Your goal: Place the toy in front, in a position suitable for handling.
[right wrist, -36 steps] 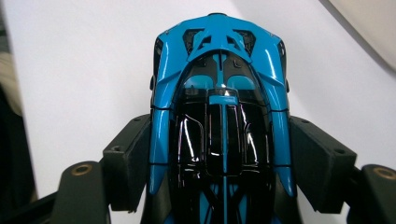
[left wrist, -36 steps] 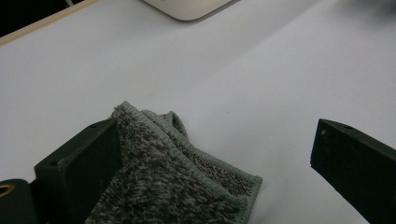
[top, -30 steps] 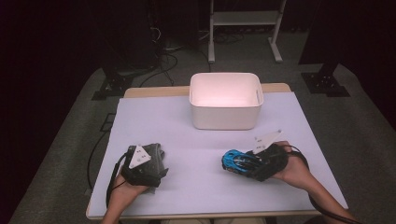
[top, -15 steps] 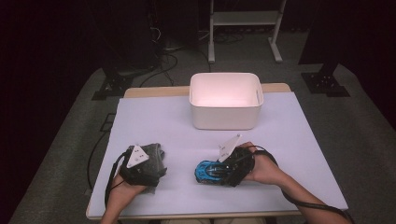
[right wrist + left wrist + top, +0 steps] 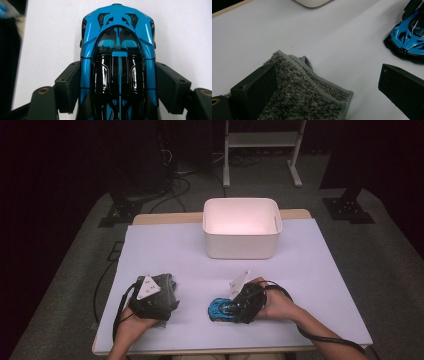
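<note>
Dark room, grey carpet point(image 5: 380, 270); white metal stand point(image 5: 260, 140) at 12 o'clock, black cables point(image 5: 180, 180) at 11, white-topped desk point(image 5: 165, 250).

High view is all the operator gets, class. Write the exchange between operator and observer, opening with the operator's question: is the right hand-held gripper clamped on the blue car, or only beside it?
Observer: Clamped. In the right gripper view, the right hand-held gripper has its pads pressed on both flanks of the blue car, about mid-body.
Operator: And the left one, on that grey cloth?
Observer: It is not gripping. In the left gripper view, the left hand-held gripper has its jaws wide apart, one over the grey towel and the other over bare table.
Operator: Is the towel lying flat?
Observer: No, it is folded. Its hemmed edge shows in two layers near the corner.
</note>
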`<state>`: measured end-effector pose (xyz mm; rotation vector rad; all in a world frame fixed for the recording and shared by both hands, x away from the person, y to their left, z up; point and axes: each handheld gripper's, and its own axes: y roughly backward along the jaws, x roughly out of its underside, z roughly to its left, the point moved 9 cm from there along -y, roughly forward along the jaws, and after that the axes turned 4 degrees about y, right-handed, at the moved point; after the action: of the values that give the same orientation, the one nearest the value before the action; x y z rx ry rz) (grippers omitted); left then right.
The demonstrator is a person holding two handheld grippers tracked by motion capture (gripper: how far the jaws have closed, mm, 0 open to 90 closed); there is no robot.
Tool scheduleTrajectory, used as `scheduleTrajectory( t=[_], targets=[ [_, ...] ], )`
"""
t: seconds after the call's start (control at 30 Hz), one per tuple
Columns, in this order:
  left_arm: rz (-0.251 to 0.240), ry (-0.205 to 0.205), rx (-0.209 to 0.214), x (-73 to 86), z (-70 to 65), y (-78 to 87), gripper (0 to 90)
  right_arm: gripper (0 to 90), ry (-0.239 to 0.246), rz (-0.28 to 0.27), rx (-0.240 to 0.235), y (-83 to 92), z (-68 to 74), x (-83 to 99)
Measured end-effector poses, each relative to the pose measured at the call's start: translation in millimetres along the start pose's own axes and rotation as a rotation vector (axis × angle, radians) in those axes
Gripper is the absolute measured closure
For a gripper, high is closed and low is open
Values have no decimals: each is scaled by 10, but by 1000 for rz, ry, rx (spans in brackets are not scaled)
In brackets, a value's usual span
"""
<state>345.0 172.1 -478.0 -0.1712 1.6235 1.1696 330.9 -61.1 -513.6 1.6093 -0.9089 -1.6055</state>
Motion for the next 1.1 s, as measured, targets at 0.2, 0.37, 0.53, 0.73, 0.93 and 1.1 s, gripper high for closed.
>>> scheduleTrajectory(
  t=[0.2, 0.37, 0.53, 0.73, 0.93, 1.1],
  targets=[
    [0, 4, 5, 1, -9, -9, 13, 256, -3, -16, 4, -4, -3, 14],
    [3, 2, 11, 0, -9, -5, 13, 234, -38, -60, -11, 11, -3, 31],
    [5, -10, 29, 1, 15, 23, 35, 228, -85, -111, -9, 94, 1, 93],
    [23, -39, 48, 6, 122, 104, 111, 211, -129, -169, 22, 226, 29, 250],
    [119, -40, 71, 139, 291, 38, 228, 181, -151, -202, 46, 386, 18, 337],
    [201, 9, 99, 323, 399, -58, 270, 174, -171, -206, 65, 392, 33, 427]
  ],
)
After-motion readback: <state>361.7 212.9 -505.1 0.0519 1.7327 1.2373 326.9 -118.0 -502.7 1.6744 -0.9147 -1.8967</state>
